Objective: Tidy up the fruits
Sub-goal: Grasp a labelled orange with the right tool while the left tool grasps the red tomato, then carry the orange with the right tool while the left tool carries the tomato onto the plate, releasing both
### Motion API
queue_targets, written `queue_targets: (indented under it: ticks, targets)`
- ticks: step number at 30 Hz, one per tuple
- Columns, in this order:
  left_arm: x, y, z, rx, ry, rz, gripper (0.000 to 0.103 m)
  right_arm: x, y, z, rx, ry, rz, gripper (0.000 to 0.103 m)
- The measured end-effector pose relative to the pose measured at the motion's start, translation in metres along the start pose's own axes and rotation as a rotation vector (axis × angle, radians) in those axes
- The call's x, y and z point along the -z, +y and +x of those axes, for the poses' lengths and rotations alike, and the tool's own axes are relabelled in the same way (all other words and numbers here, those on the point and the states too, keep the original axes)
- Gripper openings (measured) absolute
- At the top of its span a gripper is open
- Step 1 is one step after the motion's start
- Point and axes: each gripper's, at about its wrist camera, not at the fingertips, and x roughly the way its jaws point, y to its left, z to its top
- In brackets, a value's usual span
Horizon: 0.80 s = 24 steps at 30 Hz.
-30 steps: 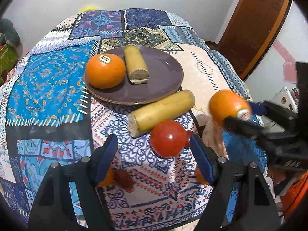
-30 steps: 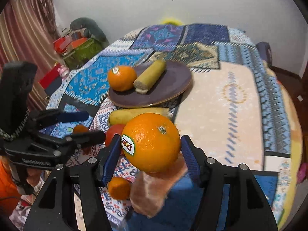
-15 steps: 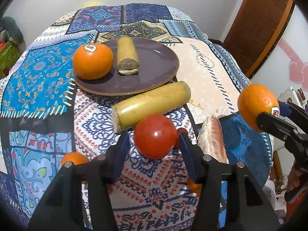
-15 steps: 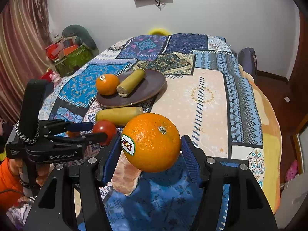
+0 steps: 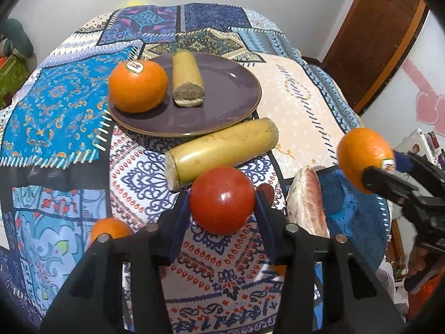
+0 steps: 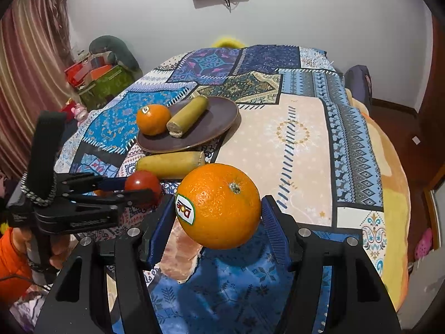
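My left gripper (image 5: 222, 203) is shut on a red tomato (image 5: 222, 199) and holds it above the patterned cloth; it also shows in the right wrist view (image 6: 141, 185). My right gripper (image 6: 218, 213) is shut on a large stickered orange (image 6: 219, 204), held in the air to the right; the orange also shows in the left wrist view (image 5: 364, 158). A purple plate (image 5: 222, 105) holds another orange (image 5: 137, 86) and a short yellow-green cut piece (image 5: 186, 79). A longer yellow-green piece (image 5: 222, 151) lies on the cloth just in front of the plate.
A pink peeled wedge (image 5: 308, 203) lies on a dark blue cloth (image 5: 347, 208) at the right. A small orange fruit (image 5: 109, 229) sits at the lower left, partly hidden by my left gripper. The patterned blanket (image 6: 306, 139) covers the surface. Clutter (image 6: 100, 80) stands at the far left.
My left gripper has closed on the tomato and lifted it off the cloth. My right gripper has raised the orange and drawn back from the plate.
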Motion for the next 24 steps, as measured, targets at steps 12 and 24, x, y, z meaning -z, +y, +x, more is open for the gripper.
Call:
queue_targets:
  ticks: [12, 24]
  targets:
    - [-0.018, 0.024, -0.032, -0.028, -0.110, -0.035, 0.046, -0.013, 0.011, 0.013, -0.013, -0.002, -0.025, 0.059]
    - [-0.046, 0.044, -0.016, -0.033, -0.128, -0.059, 0.046, -0.045, 0.017, 0.030, -0.029, -0.043, -0.030, 0.059]
